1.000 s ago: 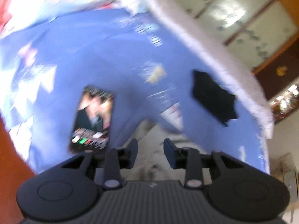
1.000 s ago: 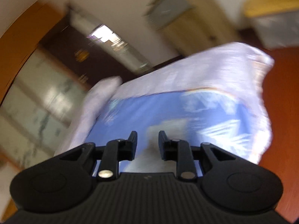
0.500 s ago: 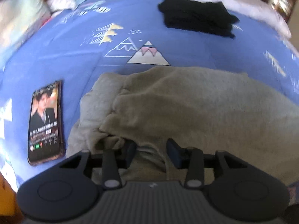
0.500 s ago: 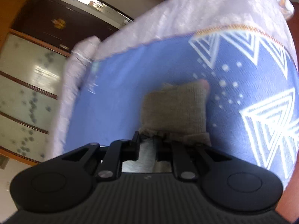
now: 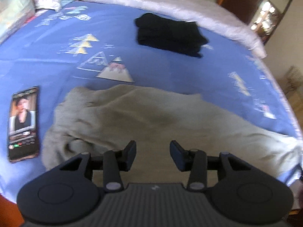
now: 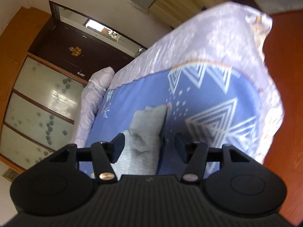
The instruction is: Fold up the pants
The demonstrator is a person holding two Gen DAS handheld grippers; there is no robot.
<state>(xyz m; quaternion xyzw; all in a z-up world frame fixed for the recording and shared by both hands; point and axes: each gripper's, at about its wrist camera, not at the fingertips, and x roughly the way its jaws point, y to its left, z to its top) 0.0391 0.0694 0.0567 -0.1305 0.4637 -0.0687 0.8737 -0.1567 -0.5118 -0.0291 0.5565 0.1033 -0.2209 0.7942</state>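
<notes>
Pants (image 5: 144, 117) of grey-beige fleece lie spread on the blue patterned bedspread (image 5: 47, 43), near its front edge. In the left wrist view their long axis runs across the frame: the bunched, rumpled end, likely the waist, sits at the left beside a phone (image 5: 23, 123), and the cloth stretches away rightward toward the bed's edge. In the right wrist view a leg end (image 6: 145, 130) points away from the camera along the bed.

The step in hand looks like the release after laying the garment out or completing a fold. The right gripper (image 6: 149, 143) is opening, with the leg cloth between its jaws but the pads off it. The left gripper (image 5: 153, 153) hangs just above the fabric with its jaws parted and nothing pinched.

The next move probably calls for fresh holds, one at each end of the garment, so that one end can be carried over the other without dragging the lower layer. A folded black garment (image 5: 168, 35) lies well apart, farther up the bed.
</notes>
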